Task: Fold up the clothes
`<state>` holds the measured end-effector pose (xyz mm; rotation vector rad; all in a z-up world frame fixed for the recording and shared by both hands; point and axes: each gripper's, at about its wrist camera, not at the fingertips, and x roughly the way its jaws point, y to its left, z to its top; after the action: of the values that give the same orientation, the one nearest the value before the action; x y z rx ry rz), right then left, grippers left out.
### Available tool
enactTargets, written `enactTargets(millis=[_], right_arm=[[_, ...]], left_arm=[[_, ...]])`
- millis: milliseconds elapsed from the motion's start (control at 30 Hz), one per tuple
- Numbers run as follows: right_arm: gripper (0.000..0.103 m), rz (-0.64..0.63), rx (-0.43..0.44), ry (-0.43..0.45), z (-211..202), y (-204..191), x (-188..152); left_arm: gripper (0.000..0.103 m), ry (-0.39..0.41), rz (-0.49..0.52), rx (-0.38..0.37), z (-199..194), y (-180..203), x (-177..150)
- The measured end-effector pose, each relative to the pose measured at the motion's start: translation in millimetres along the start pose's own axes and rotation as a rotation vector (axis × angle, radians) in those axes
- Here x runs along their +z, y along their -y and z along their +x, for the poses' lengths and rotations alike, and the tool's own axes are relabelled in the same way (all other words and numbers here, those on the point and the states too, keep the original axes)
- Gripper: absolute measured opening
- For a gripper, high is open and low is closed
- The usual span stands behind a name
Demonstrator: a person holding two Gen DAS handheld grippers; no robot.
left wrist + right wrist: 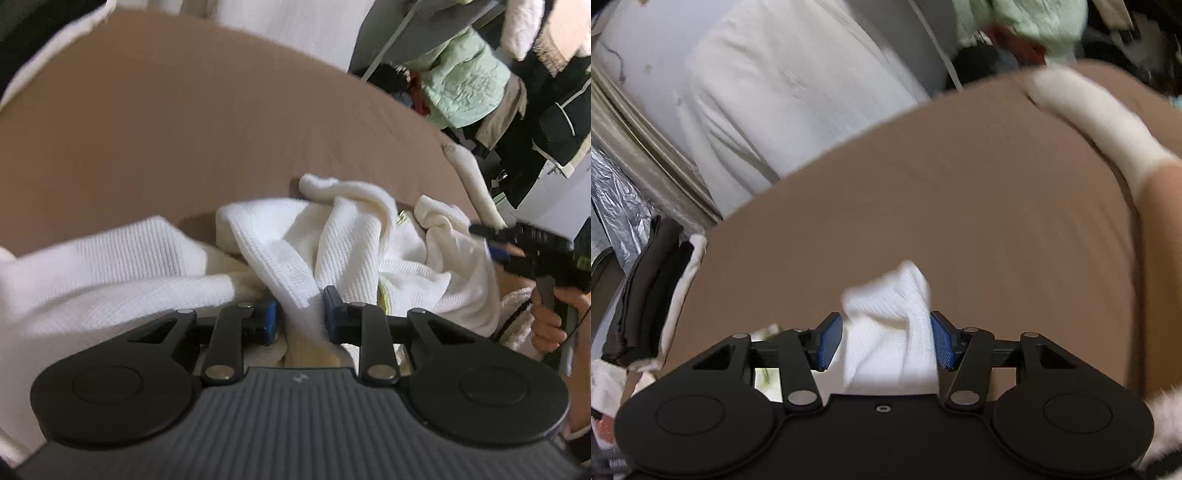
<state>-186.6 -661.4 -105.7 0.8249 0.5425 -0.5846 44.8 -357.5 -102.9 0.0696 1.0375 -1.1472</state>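
A white ribbed knit garment (pixel 332 236) lies crumpled on a brown sheet (pixel 166 110). My left gripper (pixel 301 317) is shut on a fold of it, which narrows between the blue pads. In the right wrist view another bunch of the white garment (pixel 890 332) sits between the wide-set jaws of my right gripper (pixel 886 339). It touches the right pad (pixel 942 343) and leaves a gap at the left pad. One cream sleeve (pixel 1089 114) trails away over the brown sheet (pixel 960 184). The right gripper (pixel 491 240) also shows at the right of the left wrist view, held by a hand (pixel 550 321).
Beyond the brown surface's far edge hang clothes, among them a pale green quilted piece (pixel 461 85) and dark garments (pixel 554 122). A white sheet or curtain (pixel 794 103) hangs behind. Dark folded fabric (pixel 650 288) and silver foil (pixel 617 192) lie off the left edge.
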Motion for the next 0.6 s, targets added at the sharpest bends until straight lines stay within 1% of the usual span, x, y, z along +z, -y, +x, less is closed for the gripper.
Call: enactTargets(millis=[67, 100, 133, 167, 200, 233, 267, 300, 333, 367, 400, 433, 467, 567, 600], right_arm=[[0.062, 0.042, 0.001, -0.013, -10.3, 12.6, -7.2], [0.062, 0.086, 0.024, -0.024, -12.6, 18.2, -11.4], [0.067, 0.123, 0.056, -0.051, -10.7, 21.1, -15.9], [0.073, 0.152, 0.087, -0.087, -6.6, 22.4, -20.8], [0.074, 0.165, 0.093, -0.13, -0.8, 21.8, -25.0], [0.074, 0.158, 0.074, -0.162, 4.9, 18.8, -30.5], [0.074, 0.131, 0.05, -0.171, 8.6, 13.4, -35.7], [0.073, 0.1, 0.031, -0.158, 9.7, 7.4, -39.6], [0.061, 0.059, 0.023, -0.127, 8.9, 0.9, -42.9], [0.022, 0.009, 0.02, -0.099, 7.4, -6.2, -44.7], [0.008, -0.037, 0.008, -0.054, 2.0, -13.0, -44.1], [0.009, -0.078, -0.009, 0.004, -5.7, -19.6, -42.4], [0.009, -0.12, -0.026, 0.063, -13.4, -26.2, -40.7], [0.009, -0.229, -0.002, 0.209, -40.3, -43.3, -41.7], [0.009, -0.249, 0.006, 0.221, -44.4, -45.2, -41.6]], left_arm=[[0.025, 0.025, 0.025, 0.001, -3.3, 4.1, 0.5], [0.028, 0.036, 0.032, -0.002, -3.6, 5.6, 0.5], [0.034, 0.044, 0.031, -0.012, -3.6, 6.0, -0.3], [0.036, 0.05, 0.025, -0.018, -2.2, 6.6, -1.2], [0.036, 0.055, 0.02, -0.023, -0.4, 7.2, -1.9], [0.033, 0.059, 0.024, -0.02, 2.0, 7.7, -2.7], [0.013, 0.063, 0.037, -0.017, 2.7, 8.7, -5.1], [0.009, 0.068, 0.055, -0.021, 1.2, 12.3, -6.0], [0.008, 0.085, 0.082, -0.017, -2.5, 17.6, -6.8], [0.008, 0.118, 0.115, 0.005, -10.0, 24.1, -7.1], [0.007, 0.152, 0.148, 0.028, -17.5, 30.6, -7.5], [0.007, 0.186, 0.174, 0.046, -26.0, 35.7, -7.6], [0.007, 0.219, 0.172, 0.051, -36.9, 36.5, -7.1], [0.007, 0.282, 0.122, 0.028, -63.0, 30.8, -3.0], [0.007, 0.292, 0.109, 0.028, -67.1, 28.3, -3.1]])
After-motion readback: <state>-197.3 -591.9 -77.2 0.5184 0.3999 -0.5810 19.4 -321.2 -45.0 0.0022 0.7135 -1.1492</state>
